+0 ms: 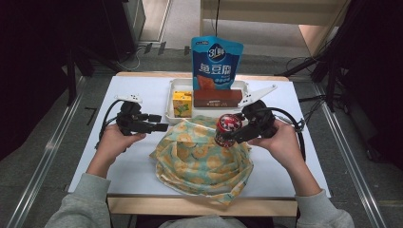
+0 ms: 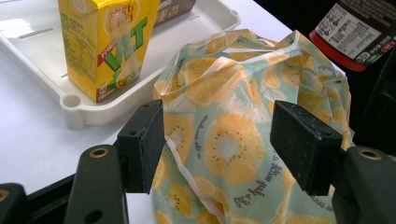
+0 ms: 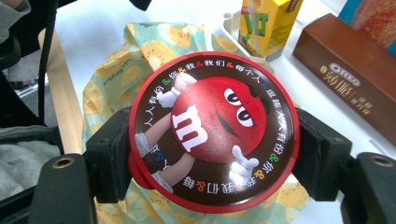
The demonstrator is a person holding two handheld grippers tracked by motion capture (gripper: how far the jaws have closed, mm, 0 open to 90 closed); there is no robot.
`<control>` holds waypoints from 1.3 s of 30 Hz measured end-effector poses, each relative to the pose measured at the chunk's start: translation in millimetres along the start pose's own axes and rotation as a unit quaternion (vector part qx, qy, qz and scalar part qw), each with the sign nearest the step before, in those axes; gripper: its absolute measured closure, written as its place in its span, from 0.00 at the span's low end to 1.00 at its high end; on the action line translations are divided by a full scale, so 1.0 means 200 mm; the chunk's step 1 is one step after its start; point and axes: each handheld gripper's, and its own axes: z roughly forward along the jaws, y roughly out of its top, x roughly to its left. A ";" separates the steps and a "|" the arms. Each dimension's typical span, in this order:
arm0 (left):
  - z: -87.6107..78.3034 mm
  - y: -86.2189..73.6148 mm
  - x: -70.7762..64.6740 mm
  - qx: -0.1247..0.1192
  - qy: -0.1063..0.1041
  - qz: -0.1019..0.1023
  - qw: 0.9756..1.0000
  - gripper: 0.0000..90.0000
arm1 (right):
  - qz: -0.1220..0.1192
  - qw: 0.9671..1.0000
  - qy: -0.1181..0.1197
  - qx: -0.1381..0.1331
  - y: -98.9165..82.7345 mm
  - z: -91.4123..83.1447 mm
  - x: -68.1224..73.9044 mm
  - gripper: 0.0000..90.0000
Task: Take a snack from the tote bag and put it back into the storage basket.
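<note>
Gripping a round red candy tub (image 1: 226, 128) by its sides, the right gripper (image 1: 231, 134) holds it just above the lemon-print cloth bag (image 1: 202, 159), near the bag's far edge. The left gripper (image 1: 161, 122) hovers beside the bag's far left corner, jaws spread apart, holding nothing. Beyond the bag sits a white tray (image 1: 169, 107) with a yellow drink carton (image 1: 182, 104).

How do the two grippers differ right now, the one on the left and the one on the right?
The right gripper is shut on a round red candy tub, its pads pressing both sides; the left gripper is open and holds nothing. The right gripper hangs over the fruit-print bag, while the left gripper sits beside the bag, over bare table, pointing at it. Both are black, two-jawed and hand-held.
</note>
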 end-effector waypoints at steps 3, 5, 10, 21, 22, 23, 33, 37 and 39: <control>0.00 0.00 0.00 -0.001 0.001 0.000 1.000 0.40 | -0.001 1.000 -0.003 -0.003 0.02 0.00 -0.01 0.30; 0.00 0.00 0.00 -0.001 0.000 0.000 1.000 0.40 | 0.000 1.000 -0.003 -0.002 0.03 0.00 -0.02 0.30; 0.00 0.00 0.00 -0.003 -0.001 -0.001 1.000 0.40 | -0.002 1.000 -0.001 -0.004 0.06 0.02 -0.04 0.30; -0.01 0.00 0.01 -0.004 0.000 0.001 1.000 0.40 | 0.003 1.000 -0.009 -0.006 0.10 0.04 -0.10 0.30; -0.01 0.00 0.01 -0.004 0.000 0.001 1.000 0.40 | 0.004 1.000 -0.010 -0.006 0.10 0.04 -0.11 0.30; -0.01 0.00 0.01 -0.003 0.001 0.001 1.000 0.40 | 0.005 1.000 -0.013 -0.007 0.11 0.05 -0.11 0.30; -0.01 0.00 0.01 -0.002 0.000 0.002 1.000 0.40 | 0.018 0.999 -0.025 -0.014 0.12 0.05 -0.20 0.30; -0.01 0.00 0.01 -0.002 0.000 0.002 1.000 0.40 | 0.019 0.999 -0.029 -0.014 0.12 0.07 -0.23 0.30; -0.01 0.00 0.01 -0.002 0.000 0.002 1.000 0.40 | 0.022 0.999 -0.031 -0.013 0.12 0.08 -0.25 0.30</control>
